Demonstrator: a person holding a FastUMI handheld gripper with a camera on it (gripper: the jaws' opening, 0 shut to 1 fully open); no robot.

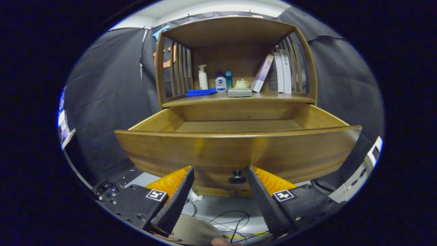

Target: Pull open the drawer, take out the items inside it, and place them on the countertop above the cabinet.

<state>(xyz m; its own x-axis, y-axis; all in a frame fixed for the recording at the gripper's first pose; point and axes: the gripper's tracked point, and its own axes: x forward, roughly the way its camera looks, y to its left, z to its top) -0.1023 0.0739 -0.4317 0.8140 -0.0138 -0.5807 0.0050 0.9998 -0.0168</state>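
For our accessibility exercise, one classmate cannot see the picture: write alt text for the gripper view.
A wooden drawer stands pulled open, its visible floor bare, with the open gripper just before its dark knob, fingers either side, not touching. Above, the countertop holds a blue cloth, bottles, a sponge and leaning books.

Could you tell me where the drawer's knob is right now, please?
The knob sits low on the open drawer's front, between the open gripper's fingertips, untouched.

Probably a recording booth, black cloth walls, loose floor cables, wooden cabinet
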